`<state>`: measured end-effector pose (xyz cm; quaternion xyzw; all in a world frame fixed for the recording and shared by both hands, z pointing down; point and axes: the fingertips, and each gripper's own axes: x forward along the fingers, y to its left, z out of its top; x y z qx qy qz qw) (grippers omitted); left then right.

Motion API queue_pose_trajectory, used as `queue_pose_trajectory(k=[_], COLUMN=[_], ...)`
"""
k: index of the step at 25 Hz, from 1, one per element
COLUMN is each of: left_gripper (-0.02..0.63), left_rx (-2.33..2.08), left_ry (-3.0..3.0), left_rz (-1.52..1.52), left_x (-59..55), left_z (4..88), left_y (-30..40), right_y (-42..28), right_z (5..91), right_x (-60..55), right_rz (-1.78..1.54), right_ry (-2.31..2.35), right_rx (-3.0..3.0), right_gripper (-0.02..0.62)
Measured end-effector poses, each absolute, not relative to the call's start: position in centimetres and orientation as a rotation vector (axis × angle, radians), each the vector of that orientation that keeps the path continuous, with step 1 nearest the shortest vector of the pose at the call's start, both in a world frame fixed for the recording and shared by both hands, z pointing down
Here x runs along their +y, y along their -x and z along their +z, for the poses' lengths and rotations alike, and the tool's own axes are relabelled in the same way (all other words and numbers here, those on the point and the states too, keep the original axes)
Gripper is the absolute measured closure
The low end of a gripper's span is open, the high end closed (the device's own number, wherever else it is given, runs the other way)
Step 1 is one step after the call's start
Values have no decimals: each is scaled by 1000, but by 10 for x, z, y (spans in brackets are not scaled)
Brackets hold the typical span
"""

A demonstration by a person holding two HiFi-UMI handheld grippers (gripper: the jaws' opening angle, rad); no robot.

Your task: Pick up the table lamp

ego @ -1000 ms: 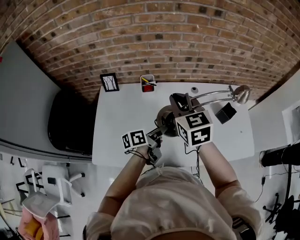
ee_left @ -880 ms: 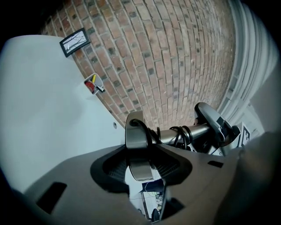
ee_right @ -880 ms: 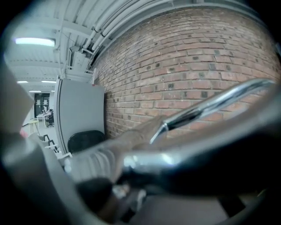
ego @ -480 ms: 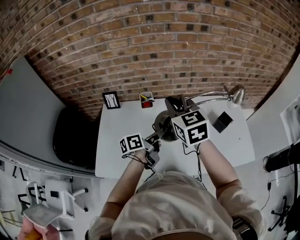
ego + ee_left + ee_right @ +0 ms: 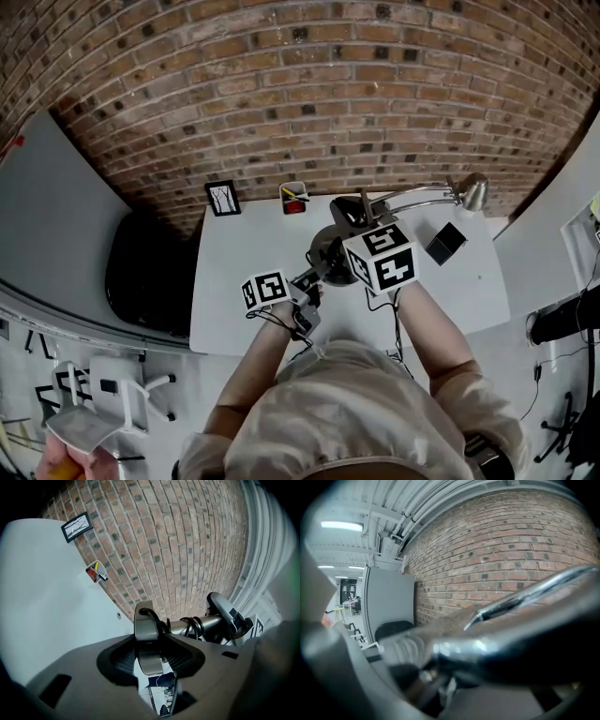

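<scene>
The metal table lamp has a round base, a curved chrome arm and a head out to the right. In the head view it hangs over the white table. My left gripper is shut on the rim of the base, which sits edge-on between its pads. My right gripper is shut on the lamp's stem, blurred and close in the right gripper view. The arm runs up and to the right from there. The cord is coiled round the stem.
Against the brick wall stand a small picture frame and a pen cup. A black cube lies on the table under the lamp arm. A black chair stands left of the table.
Both grippers have risen a little with the lamp in them. The head view has shifted, and the grips look the same.
</scene>
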<state>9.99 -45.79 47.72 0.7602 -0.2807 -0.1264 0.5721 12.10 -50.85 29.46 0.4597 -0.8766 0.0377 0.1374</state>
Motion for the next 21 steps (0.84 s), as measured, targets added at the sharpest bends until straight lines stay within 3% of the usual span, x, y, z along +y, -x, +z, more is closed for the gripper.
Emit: queue_pose_trajectory(k=[21], left_gripper=[434], left_rx=[-646], left_ry=[-1759], left_rz=[-258], left_x=[-453], left_z=[492], left_y=[-111], right_y=[-133], right_z=[309], right_x=[-507], right_rz=[138], right_ry=[-1343], right_rx=[-2514], right_gripper=[558])
